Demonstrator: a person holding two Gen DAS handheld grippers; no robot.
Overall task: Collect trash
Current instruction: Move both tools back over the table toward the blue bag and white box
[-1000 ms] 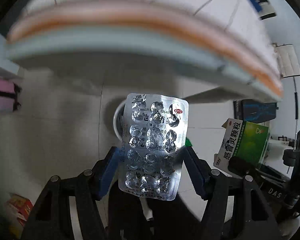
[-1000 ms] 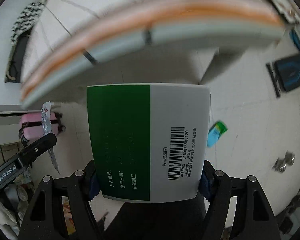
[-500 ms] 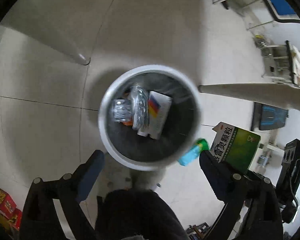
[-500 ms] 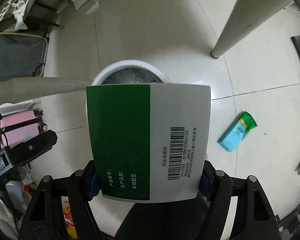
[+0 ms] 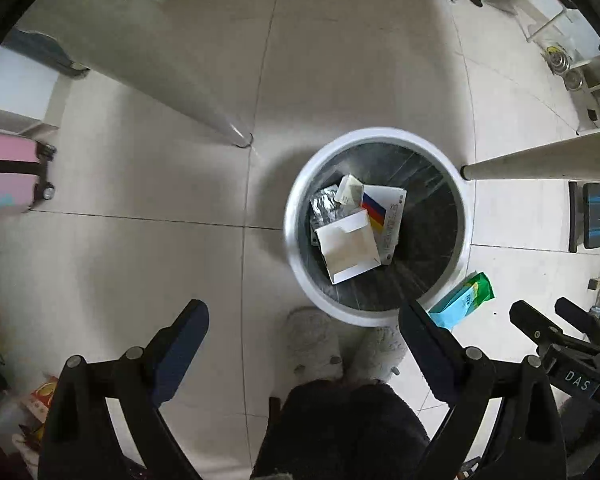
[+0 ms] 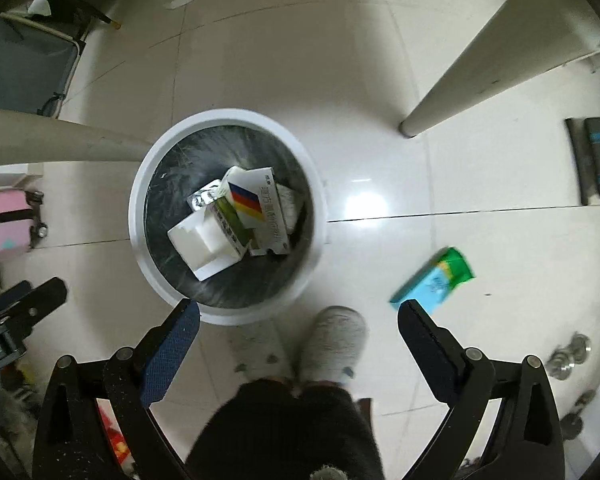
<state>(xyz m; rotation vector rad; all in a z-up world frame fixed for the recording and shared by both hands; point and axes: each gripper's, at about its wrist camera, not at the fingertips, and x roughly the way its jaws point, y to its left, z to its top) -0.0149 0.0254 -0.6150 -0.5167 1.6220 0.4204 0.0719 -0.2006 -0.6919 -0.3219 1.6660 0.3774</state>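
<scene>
Trash sits in one round white bin (image 5: pixel 374 222) with a dark liner, seen from straight above in both wrist views. In your left view the bin fills the centre right of the frame; in your right view it sits left of centre (image 6: pixel 226 216).

Inside the bin you can count four pieces. One white-and-green medicine box (image 6: pixel 210 240) lies on top, toward the lower left of the pile, its pale underside up in your left view (image 5: pixel 348 246). One white box with a blue, red and yellow stripe (image 6: pixel 260 210) lies beside and partly under it. One silver blister pack (image 6: pixel 202 200) shows at the upper left of the pile. One small pale carton (image 5: pixel 350 190) rests at the top of the pile in your left view.

One blue-and-green packet (image 6: pixel 434 280) lies on the floor tiles outside the bin, just beside its rim, at the lower right.

Your left gripper (image 5: pixel 304 334) is spread wide with nothing between its fingers. Your right gripper (image 6: pixel 298 332) has just been opening and now also stands wide, with nothing between its fingers.

Two pale fuzzy slippers (image 5: pixel 314 338) show at the bottom centre, just below the bin. Two table legs (image 5: pixel 220 120) slant across the floor, one on each side of the bin.
</scene>
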